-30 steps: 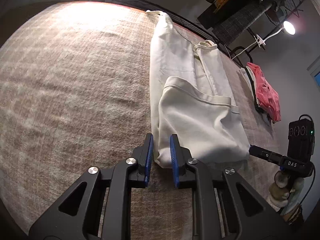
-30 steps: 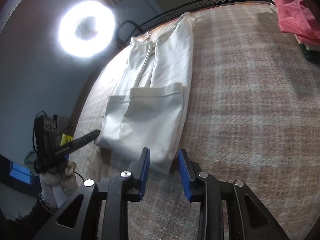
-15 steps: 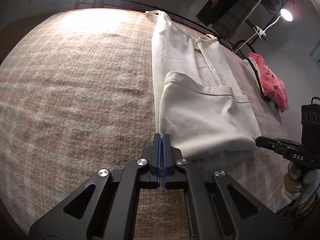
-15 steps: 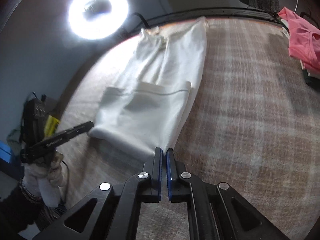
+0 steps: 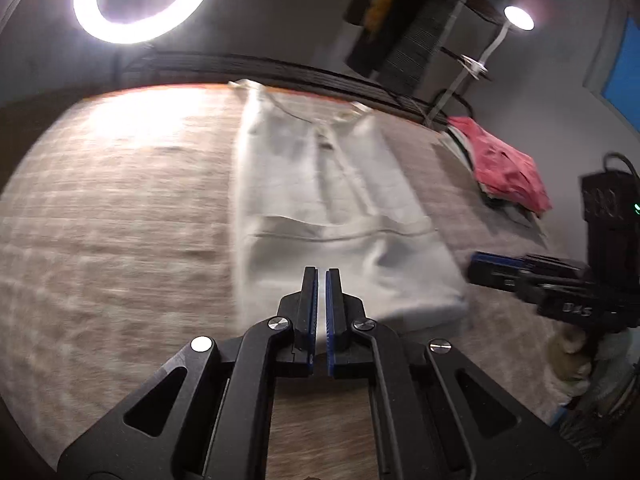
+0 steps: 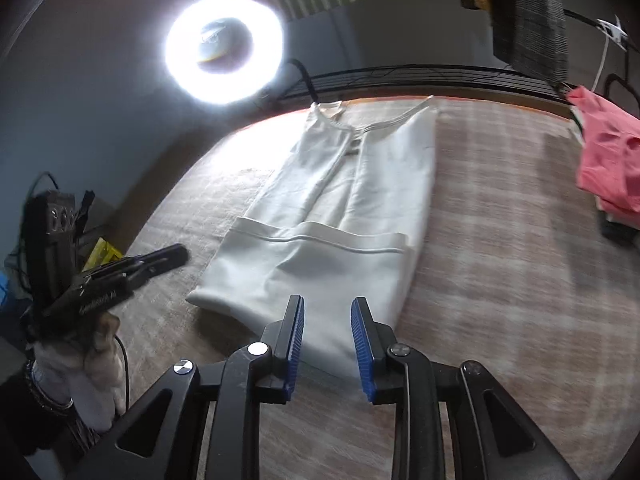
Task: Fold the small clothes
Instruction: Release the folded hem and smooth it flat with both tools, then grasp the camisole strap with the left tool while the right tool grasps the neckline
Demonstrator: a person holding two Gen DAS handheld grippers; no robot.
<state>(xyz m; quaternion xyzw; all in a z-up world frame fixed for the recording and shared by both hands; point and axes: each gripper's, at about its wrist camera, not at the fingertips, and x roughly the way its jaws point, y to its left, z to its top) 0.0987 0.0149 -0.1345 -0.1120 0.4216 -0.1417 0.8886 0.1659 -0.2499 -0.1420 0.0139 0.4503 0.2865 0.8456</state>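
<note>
White tank top (image 6: 340, 216), its lower part folded up, lies mid-frame on the plaid blanket (image 6: 500, 240). The left gripper (image 5: 321, 276) is pinched closed, holding nothing. The right gripper (image 6: 327, 310) is opening, nothing gripped between its jaws.

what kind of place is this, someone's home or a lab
Probably a room in a home set up for filming, though I can't be sure: a plaid blanket covers the work surface, a ring light shines over it, and folded pink clothes wait beside the white garment.
</note>
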